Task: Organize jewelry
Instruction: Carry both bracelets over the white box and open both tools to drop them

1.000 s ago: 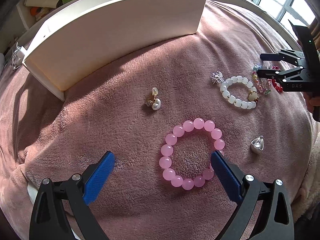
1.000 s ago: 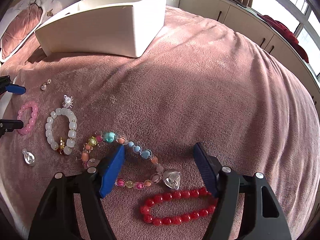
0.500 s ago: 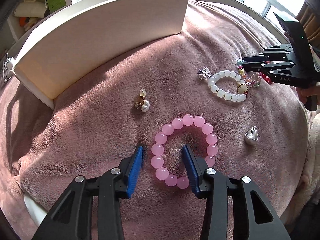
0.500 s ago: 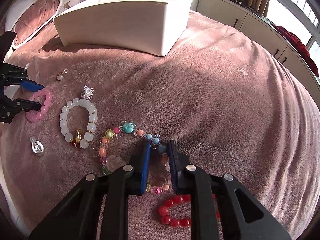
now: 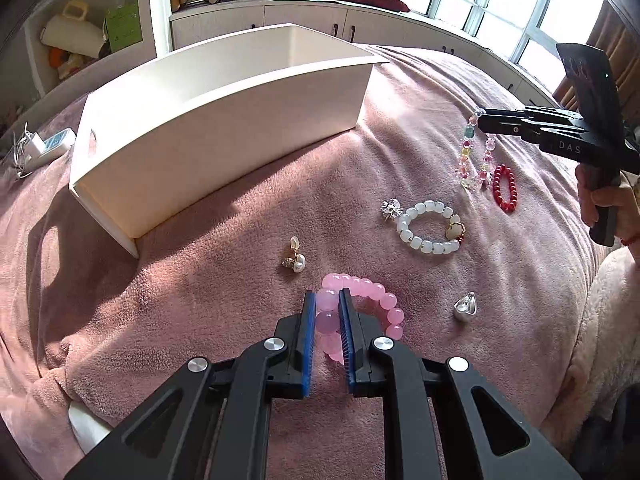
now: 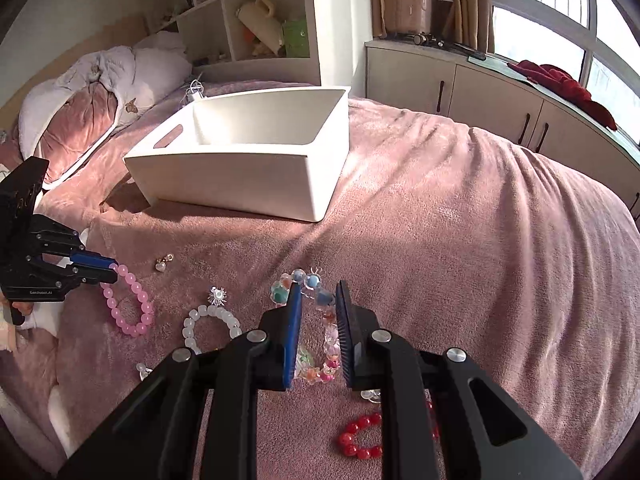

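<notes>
My left gripper (image 5: 327,300) is shut on the pink bead bracelet (image 5: 376,300), which hangs from it just above the pink blanket; it also shows in the right wrist view (image 6: 128,308). My right gripper (image 6: 318,292) is shut on the multicoloured bead bracelet (image 6: 326,320), lifted so it dangles (image 5: 476,156). The white open box (image 5: 224,120) stands behind the jewelry (image 6: 248,160). On the blanket lie a white bead bracelet (image 5: 430,226), a red bead bracelet (image 5: 505,187), a pearl earring (image 5: 296,258), a silver brooch (image 5: 391,209) and a silver heart charm (image 5: 465,306).
The pink blanket (image 6: 460,240) covers a bed. A pillow and duvet (image 6: 88,100) lie at the far left. Shelves (image 6: 248,12) and a low cabinet (image 6: 500,92) stand behind the bed. A charger and cable (image 5: 44,146) lie left of the box.
Both grippers closed from wide open onto their bracelets and lifted them off the blanket. The box now looks farther and lower as both cameras rose.
</notes>
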{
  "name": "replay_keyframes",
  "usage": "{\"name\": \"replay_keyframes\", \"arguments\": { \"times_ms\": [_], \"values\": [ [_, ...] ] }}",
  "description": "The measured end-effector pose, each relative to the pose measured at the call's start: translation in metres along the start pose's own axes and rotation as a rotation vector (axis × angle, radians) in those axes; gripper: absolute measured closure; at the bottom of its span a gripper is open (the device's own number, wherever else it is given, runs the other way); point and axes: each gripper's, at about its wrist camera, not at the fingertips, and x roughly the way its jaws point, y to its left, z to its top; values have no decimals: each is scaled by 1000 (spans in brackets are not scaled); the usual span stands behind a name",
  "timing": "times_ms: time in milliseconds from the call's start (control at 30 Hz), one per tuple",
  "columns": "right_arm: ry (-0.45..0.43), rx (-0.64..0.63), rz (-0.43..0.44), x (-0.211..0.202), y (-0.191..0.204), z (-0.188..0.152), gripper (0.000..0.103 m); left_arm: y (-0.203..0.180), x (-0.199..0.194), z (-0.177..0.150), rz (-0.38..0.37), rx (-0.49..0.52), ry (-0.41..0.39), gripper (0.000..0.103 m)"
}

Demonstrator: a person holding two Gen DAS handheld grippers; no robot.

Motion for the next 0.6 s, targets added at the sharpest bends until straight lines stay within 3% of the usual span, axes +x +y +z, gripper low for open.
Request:
{"name": "replay_keyframes", "arguments": {
  "times_ms": [367, 467, 600],
  "values": [
    [-169, 29, 63, -19, 14, 82, 85, 18, -56, 90, 63, 21, -183, 86],
    [-181, 18, 82, -11, 21, 107, 85, 28, -68, 113, 80, 14, -227, 86],
    [-160, 43, 121, 11, 23, 137, 85, 47, -69, 140, 99, -17, -229, 86]
  ]
}}
